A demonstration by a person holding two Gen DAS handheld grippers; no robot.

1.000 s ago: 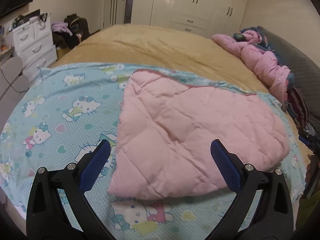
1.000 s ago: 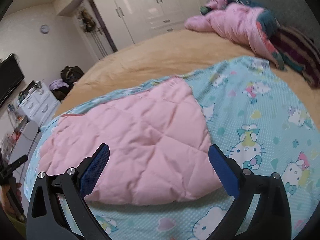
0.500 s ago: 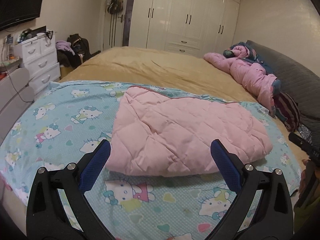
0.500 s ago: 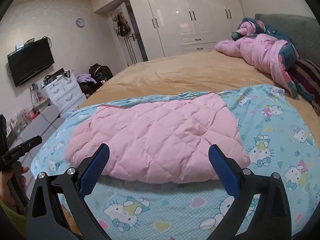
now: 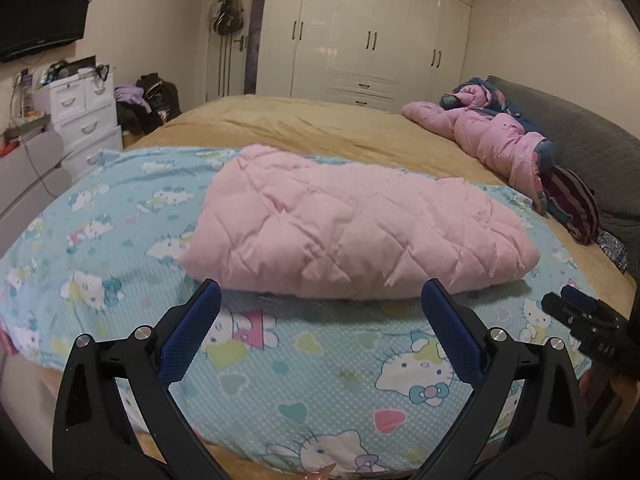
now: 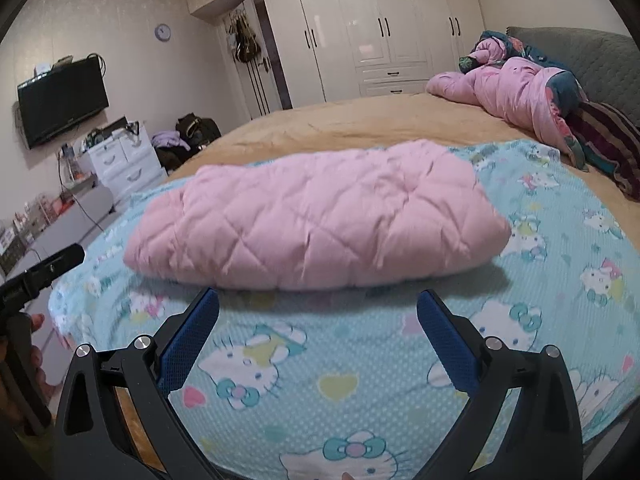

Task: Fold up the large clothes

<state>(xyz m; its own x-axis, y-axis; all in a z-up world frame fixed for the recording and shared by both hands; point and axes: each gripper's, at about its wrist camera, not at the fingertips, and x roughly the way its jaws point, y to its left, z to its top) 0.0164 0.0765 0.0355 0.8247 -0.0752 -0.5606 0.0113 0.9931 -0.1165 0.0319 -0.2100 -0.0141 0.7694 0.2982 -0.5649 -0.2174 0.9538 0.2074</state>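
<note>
A pink quilted garment lies folded into a thick pad on a light-blue cartoon-cat sheet spread over the bed. My left gripper hangs open near the bed's front edge, short of the garment, nothing between its blue pads. My right gripper is open too, level with the garment's near fold and apart from it. The right tool's tip shows at the right of the left wrist view; the left tool shows at the left of the right wrist view.
A tan bedspread covers the bed beyond the sheet. A crumpled pink jacket and striped cloth lie by the grey headboard. White drawers, a wall TV and wardrobes stand around.
Both grippers pulled back and dropped lower toward the bed's front edge, so the garment sits farther away and is seen more side-on. Both stayed open and empty.
</note>
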